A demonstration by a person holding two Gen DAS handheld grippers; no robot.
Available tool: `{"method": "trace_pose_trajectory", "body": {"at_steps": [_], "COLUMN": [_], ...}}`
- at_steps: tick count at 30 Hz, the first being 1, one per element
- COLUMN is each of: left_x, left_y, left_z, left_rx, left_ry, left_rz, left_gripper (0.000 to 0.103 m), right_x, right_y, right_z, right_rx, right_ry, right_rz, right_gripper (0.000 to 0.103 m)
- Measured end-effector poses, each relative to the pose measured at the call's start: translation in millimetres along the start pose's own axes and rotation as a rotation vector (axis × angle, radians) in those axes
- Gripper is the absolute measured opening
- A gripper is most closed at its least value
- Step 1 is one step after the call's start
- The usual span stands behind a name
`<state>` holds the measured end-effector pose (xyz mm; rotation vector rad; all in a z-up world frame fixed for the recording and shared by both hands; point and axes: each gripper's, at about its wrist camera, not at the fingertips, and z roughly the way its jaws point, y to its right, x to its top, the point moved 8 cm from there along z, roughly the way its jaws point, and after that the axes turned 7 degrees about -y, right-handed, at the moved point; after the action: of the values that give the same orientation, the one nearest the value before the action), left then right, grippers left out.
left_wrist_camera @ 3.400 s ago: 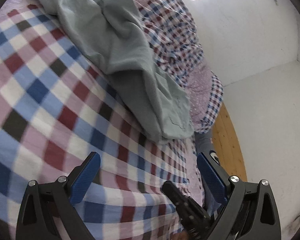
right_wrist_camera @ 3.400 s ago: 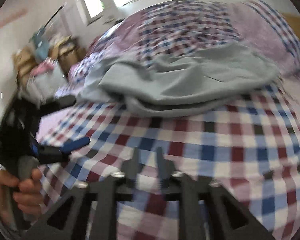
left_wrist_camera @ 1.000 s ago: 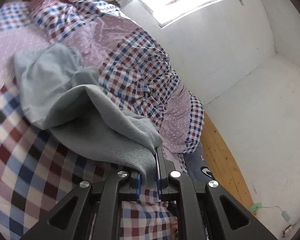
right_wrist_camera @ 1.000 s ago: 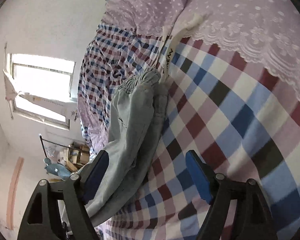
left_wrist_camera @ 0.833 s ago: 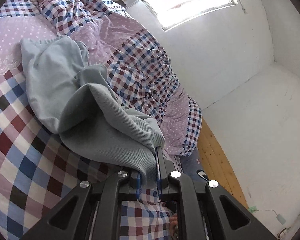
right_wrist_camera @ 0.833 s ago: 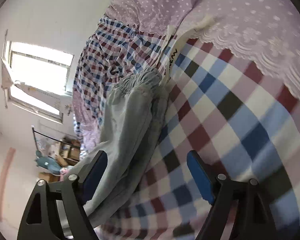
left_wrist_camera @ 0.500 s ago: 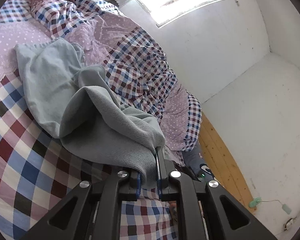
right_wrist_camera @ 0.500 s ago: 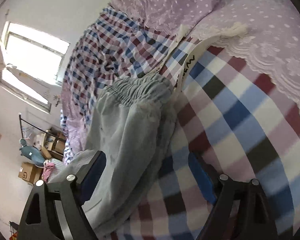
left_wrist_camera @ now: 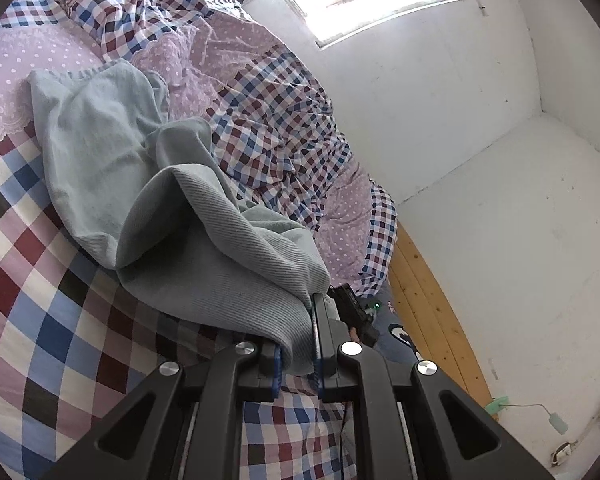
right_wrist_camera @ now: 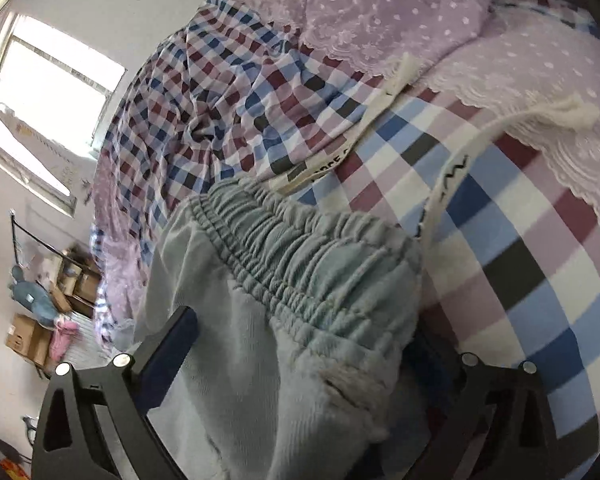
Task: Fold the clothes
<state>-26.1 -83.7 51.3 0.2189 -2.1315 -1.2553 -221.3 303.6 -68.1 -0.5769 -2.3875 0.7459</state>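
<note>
Grey-green sweatpants [left_wrist_camera: 148, 184] lie crumpled on the checked bed sheet [left_wrist_camera: 40, 312]. My left gripper [left_wrist_camera: 296, 344] is shut on a leg hem of the pants and holds it lifted off the bed. In the right wrist view the pants' elastic waistband [right_wrist_camera: 300, 256] lies between the wide-open jaws of my right gripper [right_wrist_camera: 308, 344]. Its left finger [right_wrist_camera: 168, 356] shows beside the cloth; its right finger is hidden behind the waistband. A white drawstring [right_wrist_camera: 460, 168] trails from the waistband across the sheet.
A rumpled checked and lilac dotted duvet [left_wrist_camera: 268, 120] is piled along the far side of the bed. Lilac pillows [right_wrist_camera: 380, 8] lie at the head. Wooden floor [left_wrist_camera: 432, 300] and a white wall are beside the bed. Cardboard boxes [right_wrist_camera: 32, 336] stand on the floor.
My right gripper has moved in over the waistband, which now lies between its open jaws. My left gripper still holds the lifted hem, barely moved.
</note>
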Motion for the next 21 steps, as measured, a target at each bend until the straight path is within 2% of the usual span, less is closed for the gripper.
{"method": "trace_pose_trajectory", "body": {"at_steps": [1, 2, 3, 5, 8, 13, 17, 21], "left_x": [0.0, 0.1, 0.1, 0.3, 0.3, -5.5, -22.8, -57.1], "left_y": [-0.5, -0.9, -1.9, -4.5, -8.1, -11.6, -3.0, 4.0], "left_z": [0.3, 0.8, 1.3, 2.3, 3.7, 11.1, 25.7, 55.2], "left_rx": [0.005, 0.010, 0.015, 0.022, 0.033, 0.049, 0.030, 0.022], "left_ry": [-0.001, -0.003, -0.005, -0.010, -0.013, -0.041, -0.095, -0.213], "left_rz": [0.004, 0.009, 0.011, 0.007, 0.002, -0.002, 0.001, -0.022], "left_gripper": [0.011, 0.011, 0.011, 0.011, 0.011, 0.011, 0.011, 0.011], "right_x": [-0.8, -1.6, -0.7, 0.3, 4.0, 17.3, 10.8, -5.8], "right_y": [-2.0, -4.0, -7.2, -12.9, -25.8, -34.3, -20.9, 21.6], "right_z": [-1.4, -3.3, -11.3, -31.8, -75.5, -174.3, -256.9, -328.3], "right_rx": [-0.018, -0.034, -0.047, -0.059, -0.092, -0.181, -0.253, -0.353], "right_ry": [0.003, 0.007, 0.035, 0.083, 0.179, 0.347, 0.439, 0.503], "right_rz": [-0.017, -0.034, -0.043, -0.065, -0.091, -0.134, -0.157, -0.119], "right_gripper": [0.055, 0.042, 0.033, 0.023, 0.019, 0.018, 0.018, 0.018]}}
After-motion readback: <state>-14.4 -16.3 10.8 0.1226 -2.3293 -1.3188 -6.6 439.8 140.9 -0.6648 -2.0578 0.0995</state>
